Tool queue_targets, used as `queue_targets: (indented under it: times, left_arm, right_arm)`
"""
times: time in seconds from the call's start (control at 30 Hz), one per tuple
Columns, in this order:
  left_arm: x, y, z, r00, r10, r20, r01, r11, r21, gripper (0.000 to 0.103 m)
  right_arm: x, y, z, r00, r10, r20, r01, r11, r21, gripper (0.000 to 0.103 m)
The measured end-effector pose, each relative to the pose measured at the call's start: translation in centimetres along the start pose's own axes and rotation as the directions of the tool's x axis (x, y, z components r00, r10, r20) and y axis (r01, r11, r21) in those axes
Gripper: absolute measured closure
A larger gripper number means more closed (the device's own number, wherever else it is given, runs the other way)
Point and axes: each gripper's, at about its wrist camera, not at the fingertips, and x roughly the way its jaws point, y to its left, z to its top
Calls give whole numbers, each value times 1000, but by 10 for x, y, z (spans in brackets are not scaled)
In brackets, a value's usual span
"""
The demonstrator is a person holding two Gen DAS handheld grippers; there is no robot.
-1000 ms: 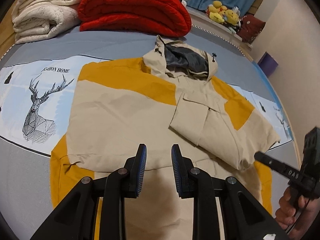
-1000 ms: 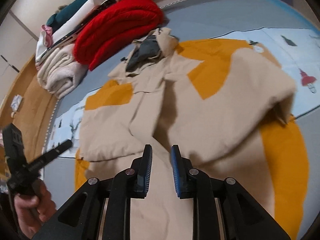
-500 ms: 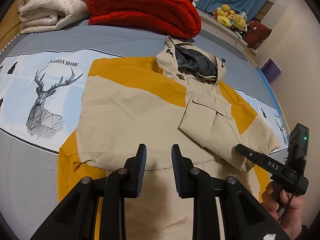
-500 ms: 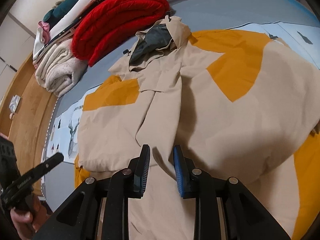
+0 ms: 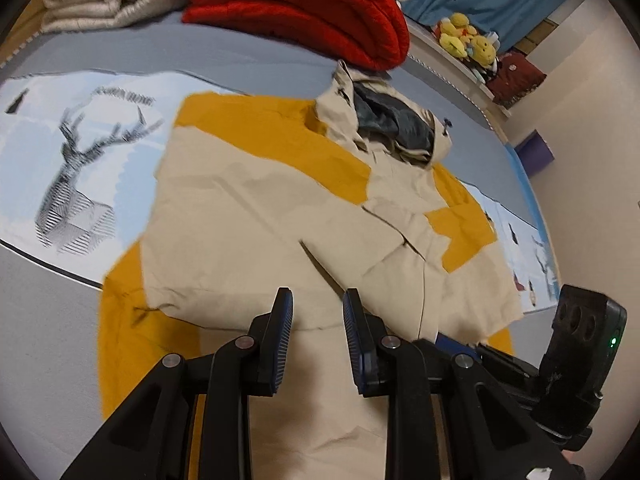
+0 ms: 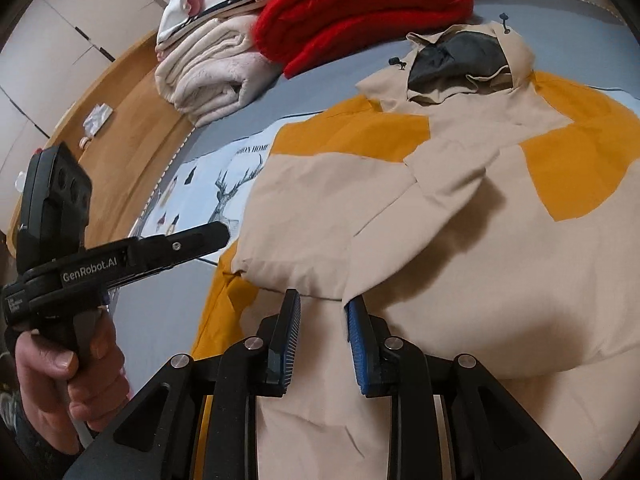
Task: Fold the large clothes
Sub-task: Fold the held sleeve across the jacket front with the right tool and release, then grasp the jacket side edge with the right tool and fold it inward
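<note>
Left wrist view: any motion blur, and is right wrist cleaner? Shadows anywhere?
Left wrist view: the deer print on the bedsheet is smeared and the jacket edges are soft, while the left tool stays crisp. Right wrist view: sharper overall, deer print lines readable; soft shadow under the jacket's folded sleeve. Both: strong fisheye bending, dark corners.

Beige-and-mustard hooded jacket (image 5: 256, 216) spread flat mid-frame, sleeves folded across front, grey-lined hood (image 5: 394, 122) toward upper right.
</note>
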Motion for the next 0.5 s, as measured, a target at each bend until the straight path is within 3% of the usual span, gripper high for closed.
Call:
queue_targets:
  times: [0.13,0.37,0.47,0.5]
  left_arm:
    - [9,-9,-4,1000,9,-20,-9,1000,27,76]
    - [16,-38,-8,1000,-6,8,5,995,97,75]
    - [25,-57,-13,1000,-16,12,15,991,135,64]
    - [28,-65,-15,1000,-13,16,10,988,154,55]
  right_arm:
    - [-15,-7,1,999,-25,40,23,999,43,77]
    - [-63,-46,-1,979,-163,123,141,975,171,77]
    - [-86,-62,-5,953,-253,169,209,947,244,77]
    - [-93,-69,-7,943,-284,176,229,933,276,77]
